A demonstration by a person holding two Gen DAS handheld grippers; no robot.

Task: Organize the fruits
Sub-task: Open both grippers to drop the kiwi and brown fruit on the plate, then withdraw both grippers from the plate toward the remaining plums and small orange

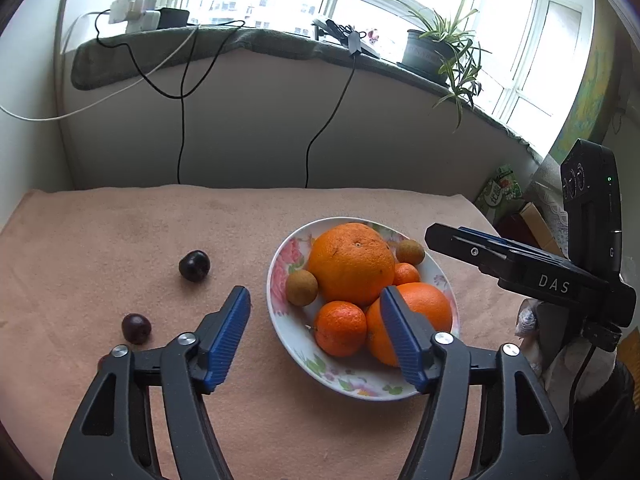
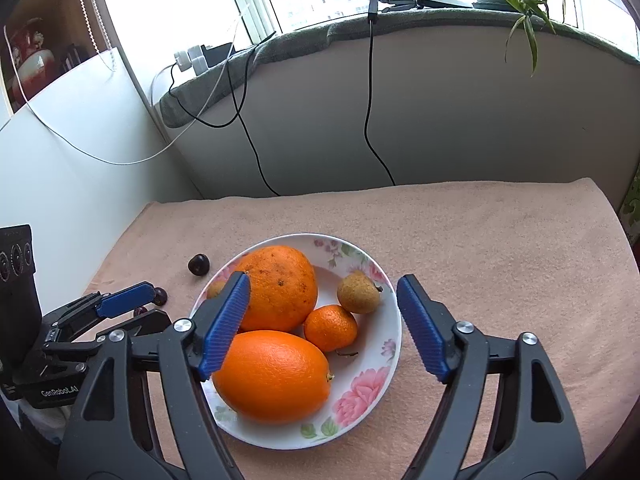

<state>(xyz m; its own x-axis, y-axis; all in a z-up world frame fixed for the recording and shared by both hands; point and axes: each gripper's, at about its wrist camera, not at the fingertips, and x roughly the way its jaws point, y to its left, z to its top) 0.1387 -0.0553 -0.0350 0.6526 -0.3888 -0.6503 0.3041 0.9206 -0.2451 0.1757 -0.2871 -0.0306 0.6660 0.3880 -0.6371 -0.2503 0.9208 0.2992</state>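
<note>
A floral plate (image 1: 280, 264) (image 2: 384, 364) holds two large oranges (image 1: 351, 263) (image 2: 276, 376), small mandarins (image 1: 340, 328) (image 2: 330, 327) and brown longans (image 1: 301, 288) (image 2: 358, 292). Two dark cherries (image 1: 194, 265) (image 1: 136, 328) lie on the pink cloth left of the plate; the far one shows in the right wrist view (image 2: 199, 265). My left gripper (image 1: 315, 300) is open and empty above the plate's near-left rim. My right gripper (image 2: 323, 289) is open and empty above the plate; it also shows in the left wrist view (image 1: 460, 242).
The pink cloth (image 1: 140, 224) covers the table up to a grey wall with hanging cables (image 1: 182, 128). A potted plant (image 1: 436, 48) and chargers (image 1: 134, 12) sit on the windowsill. Boxes and a bag (image 1: 504, 192) stand beyond the table's right edge.
</note>
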